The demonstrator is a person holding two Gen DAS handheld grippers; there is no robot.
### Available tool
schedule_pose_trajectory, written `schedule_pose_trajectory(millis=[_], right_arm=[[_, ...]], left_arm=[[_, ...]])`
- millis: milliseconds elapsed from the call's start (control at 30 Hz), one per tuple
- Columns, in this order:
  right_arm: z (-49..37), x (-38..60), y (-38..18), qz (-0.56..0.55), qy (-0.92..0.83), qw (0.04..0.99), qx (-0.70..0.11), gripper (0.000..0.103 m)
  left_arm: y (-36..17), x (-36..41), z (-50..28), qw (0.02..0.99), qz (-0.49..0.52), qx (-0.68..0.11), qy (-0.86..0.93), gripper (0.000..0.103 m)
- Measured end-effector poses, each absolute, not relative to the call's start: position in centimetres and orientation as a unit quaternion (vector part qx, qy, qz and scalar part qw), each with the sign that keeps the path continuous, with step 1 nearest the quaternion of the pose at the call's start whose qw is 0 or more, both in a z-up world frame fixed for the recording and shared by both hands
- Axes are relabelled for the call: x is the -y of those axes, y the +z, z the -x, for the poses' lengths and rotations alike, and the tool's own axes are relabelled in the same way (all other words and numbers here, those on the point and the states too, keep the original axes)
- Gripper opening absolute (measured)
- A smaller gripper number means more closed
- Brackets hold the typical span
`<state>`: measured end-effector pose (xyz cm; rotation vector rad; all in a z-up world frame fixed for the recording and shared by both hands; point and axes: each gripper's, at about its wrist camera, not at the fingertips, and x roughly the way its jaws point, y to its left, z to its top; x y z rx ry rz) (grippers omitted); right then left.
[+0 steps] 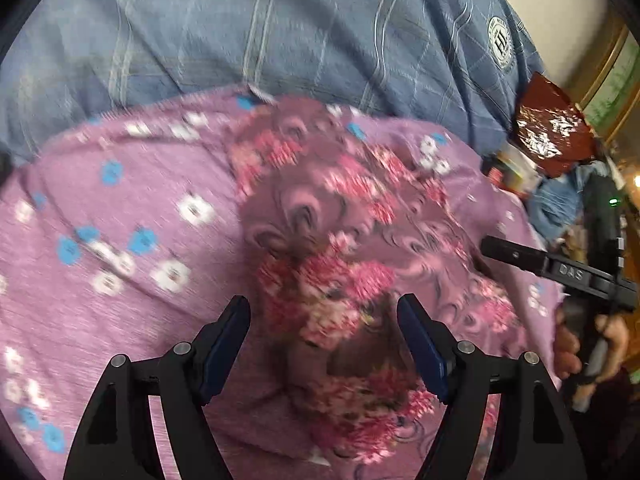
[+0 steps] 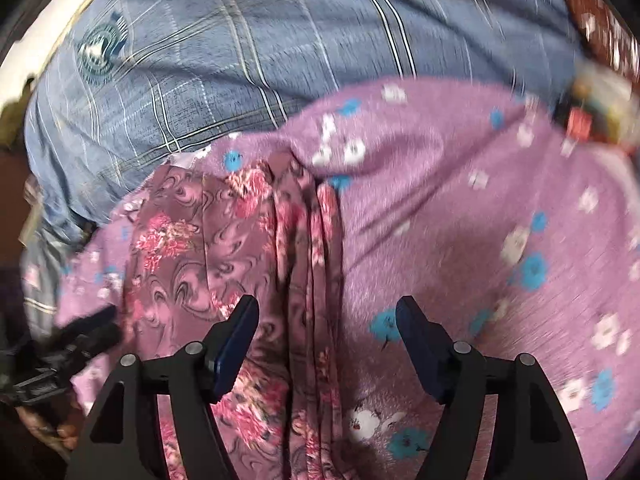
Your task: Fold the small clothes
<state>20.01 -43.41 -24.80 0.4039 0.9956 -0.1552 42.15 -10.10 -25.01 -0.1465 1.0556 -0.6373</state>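
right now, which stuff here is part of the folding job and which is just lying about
Job:
- mauve garment with pink flowers
- left claw, open
- right claw, open

Lying about:
- purple flowered sheet
- blue checked shirt
- shiny red packet

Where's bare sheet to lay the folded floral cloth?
Free: purple sheet right of the floral cloth, up to the clutter at its far corner. Crowded: near the blue checked shirt and left, by the other hand-held gripper.

A big purple sheet [image 1: 132,200] with white and blue flowers fills the middle. Behind it lies blue checked cloth [image 1: 280,28]. A shiny red packet [image 1: 550,128] sits beside the sheet's far corner.
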Motion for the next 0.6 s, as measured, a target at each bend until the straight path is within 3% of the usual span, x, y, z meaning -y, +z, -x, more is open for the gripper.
schedule_pose_trajectory(millis=[367,600], right_arm=[[-19.7,39.8,-22.9,-0.062,-0.143,0.888,-0.432,0.073],[-18.7,39.4,-21.8,-0.037,-0.154,0.894,-0.419,0.073]], left_arm=[[-24.9,9.6,-42.7,0.840,0.055,-0.471,-0.264,0.075],[-25.0,10.3,-41.8,0.845,0.037,-0.467,-0.257,0.075]])
